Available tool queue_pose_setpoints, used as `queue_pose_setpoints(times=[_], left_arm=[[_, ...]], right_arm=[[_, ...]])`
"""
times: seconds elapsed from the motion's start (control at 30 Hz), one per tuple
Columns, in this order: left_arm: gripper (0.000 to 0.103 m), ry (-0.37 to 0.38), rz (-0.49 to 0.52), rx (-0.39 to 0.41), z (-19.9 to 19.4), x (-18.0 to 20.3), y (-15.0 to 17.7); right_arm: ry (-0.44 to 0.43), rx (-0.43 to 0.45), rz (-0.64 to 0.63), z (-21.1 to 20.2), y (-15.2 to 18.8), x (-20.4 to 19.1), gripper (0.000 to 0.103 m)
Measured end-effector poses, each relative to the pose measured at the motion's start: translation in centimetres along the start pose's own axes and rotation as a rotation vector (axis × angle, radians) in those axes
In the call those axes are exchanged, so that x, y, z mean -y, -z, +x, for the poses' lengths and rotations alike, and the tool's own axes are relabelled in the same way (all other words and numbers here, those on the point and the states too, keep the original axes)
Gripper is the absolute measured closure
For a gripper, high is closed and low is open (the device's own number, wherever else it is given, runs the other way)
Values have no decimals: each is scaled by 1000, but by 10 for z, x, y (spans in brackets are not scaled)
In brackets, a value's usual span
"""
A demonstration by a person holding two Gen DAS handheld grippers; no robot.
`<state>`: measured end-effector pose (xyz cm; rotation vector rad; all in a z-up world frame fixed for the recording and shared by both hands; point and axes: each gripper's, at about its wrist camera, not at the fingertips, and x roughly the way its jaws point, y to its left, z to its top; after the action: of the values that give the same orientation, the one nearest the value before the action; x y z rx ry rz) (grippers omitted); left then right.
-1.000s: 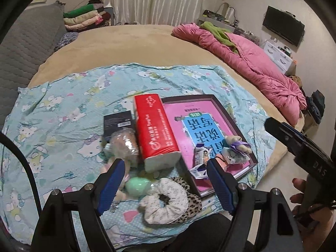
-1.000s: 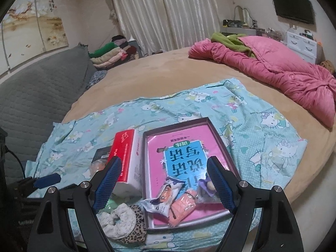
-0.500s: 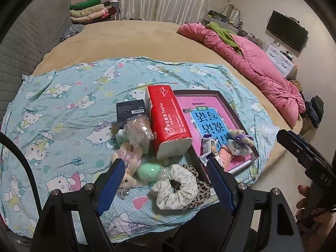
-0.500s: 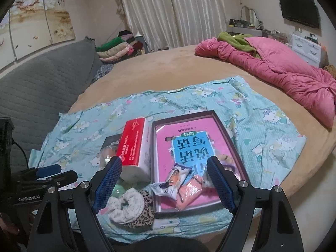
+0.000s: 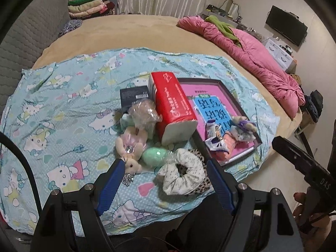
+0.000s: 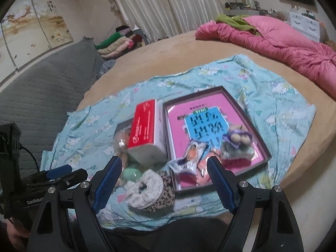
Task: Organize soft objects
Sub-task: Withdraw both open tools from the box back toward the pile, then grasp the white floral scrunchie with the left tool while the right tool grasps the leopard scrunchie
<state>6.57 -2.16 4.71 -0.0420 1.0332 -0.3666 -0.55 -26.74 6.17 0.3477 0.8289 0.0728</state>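
Sheet L side: cartoon sheet [image 5: 63, 109] bare, open room w/ nothing on it.
Left gripper [image 5: 166, 180]: fingers apart, nothing btwn; hovers over near edge of sheet.
Bunny plush [image 5: 130, 147]: just beside green ball [image 5: 154, 156], L of scrunchies [image 5: 182, 174].
Tissue box [image 5: 174, 109]: mid pile, touching tray [image 5: 220, 84] edge.
Tray: small plush [image 6: 236, 142] + packets inside (near corner).
Right gripper [image 6: 163, 180]: fingers apart, empty.
Bed R side: tan bed [image 6: 210, 50] bare up to pink quilt [image 6: 283, 46].
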Motion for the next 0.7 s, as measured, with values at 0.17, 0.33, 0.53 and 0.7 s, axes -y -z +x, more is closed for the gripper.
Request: queue_pose_setpoints(times=[0.17, 0.33, 0.53, 0.7], left_arm=[[24, -6, -3, -42, 18, -7, 10], [24, 3, -19, -90, 39, -15, 19], [24, 20, -16, -125, 62, -13, 26], [24, 3, -47, -150, 87, -14, 38]], right_arm=[[15, -40, 22, 11, 14, 3, 19], [41, -86, -8, 24, 23, 0, 19], [46, -141, -47, 44, 35, -6, 19], [38, -192, -52, 62, 47, -6, 19]])
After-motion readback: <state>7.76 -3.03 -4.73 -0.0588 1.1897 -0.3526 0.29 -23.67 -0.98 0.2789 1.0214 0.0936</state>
